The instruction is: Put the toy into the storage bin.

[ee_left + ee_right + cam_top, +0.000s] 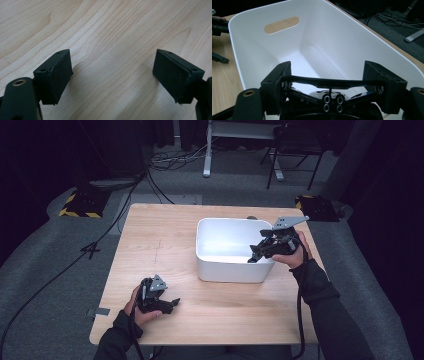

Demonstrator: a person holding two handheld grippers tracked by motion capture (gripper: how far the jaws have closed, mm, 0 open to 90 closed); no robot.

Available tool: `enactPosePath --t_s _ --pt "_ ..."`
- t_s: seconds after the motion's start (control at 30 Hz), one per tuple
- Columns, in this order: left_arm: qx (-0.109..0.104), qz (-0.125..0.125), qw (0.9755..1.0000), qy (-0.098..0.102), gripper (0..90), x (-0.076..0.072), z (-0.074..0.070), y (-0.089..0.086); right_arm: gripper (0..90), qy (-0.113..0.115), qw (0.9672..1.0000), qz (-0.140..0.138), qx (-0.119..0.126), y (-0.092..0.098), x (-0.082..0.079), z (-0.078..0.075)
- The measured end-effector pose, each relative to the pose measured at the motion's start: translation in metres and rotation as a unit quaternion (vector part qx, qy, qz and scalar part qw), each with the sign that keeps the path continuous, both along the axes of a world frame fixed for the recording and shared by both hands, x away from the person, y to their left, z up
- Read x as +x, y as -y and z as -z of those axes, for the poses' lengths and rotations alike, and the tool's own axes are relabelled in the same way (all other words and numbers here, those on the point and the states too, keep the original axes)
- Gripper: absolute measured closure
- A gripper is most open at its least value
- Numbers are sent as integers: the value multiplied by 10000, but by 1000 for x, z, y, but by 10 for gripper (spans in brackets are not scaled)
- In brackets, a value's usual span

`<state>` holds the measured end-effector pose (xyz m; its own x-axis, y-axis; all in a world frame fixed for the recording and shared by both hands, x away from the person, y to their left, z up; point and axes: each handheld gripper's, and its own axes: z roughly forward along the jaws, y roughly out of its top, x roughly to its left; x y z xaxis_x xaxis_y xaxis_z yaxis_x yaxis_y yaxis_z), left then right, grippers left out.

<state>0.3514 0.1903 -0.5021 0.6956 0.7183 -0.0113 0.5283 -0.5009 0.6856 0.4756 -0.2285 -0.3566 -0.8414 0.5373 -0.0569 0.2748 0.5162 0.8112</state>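
My right gripper (256,254) hangs over the right front corner of a white plastic bin (230,270) on the wooden table (160,235). In the right gripper view its jaws are shut on a small black and white toy car (332,100), seen from the rear with a black wing and round exhaust pipes. The car is held above the inside of the bin (324,37). My left gripper (172,304) rests low near the table's front left. It stands open (112,72) over bare wood with nothing between its pads (58,75).
The bin has an oval handle slot (281,25) in its far wall. Beyond the table, cables (165,160), a yellow-and-black striped base (82,205), a chair (295,150) and a white desk leg (207,150) stand on the grey floor.
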Motion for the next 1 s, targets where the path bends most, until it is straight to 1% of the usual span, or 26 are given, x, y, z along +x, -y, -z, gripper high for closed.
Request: enactPosePath --t_s 0.13,0.2,0.27,0.37,0.43,0.57,0.7,0.8,0.9,0.93,1.0 --pt "-4 1 10000 -7 164 0 0 0 245 -52 10000 26 -61 2 1 4" --pt "0 -4 10000 -5 164 0 0 0 245 -40 10000 24 -73 3 2 6" --pt "-2 2 10000 -6 164 0 0 0 245 -100 9999 30 -91 4 2 8" --pt "0 -1 10000 -4 164 0 0 0 245 -124 9998 59 -135 6 3 10" --pt "1 -2 10000 -3 164 0 0 0 245 -125 9998 32 -165 6 4 11" --pt "3 -5 10000 -5 163 0 0 0 245 -205 9996 20 -170 6 4 15" --pt "-2 -3 10000 -9 164 0 0 0 245 -201 9994 80 -287 6 5 16" --pt "-4 1 10000 -4 163 0 0 0 245 -200 9994 63 -291 5 6 16" --pt "1 -1 10000 -3 164 0 0 0 244 -231 9990 58 -377 4 6 17" --pt "1 0 10000 -4 164 0 0 0 244 -301 9988 69 -391 3 6 17" --pt "3 0 10000 -2 164 0 0 0 244 -307 9983 63 -496 2 7 16"
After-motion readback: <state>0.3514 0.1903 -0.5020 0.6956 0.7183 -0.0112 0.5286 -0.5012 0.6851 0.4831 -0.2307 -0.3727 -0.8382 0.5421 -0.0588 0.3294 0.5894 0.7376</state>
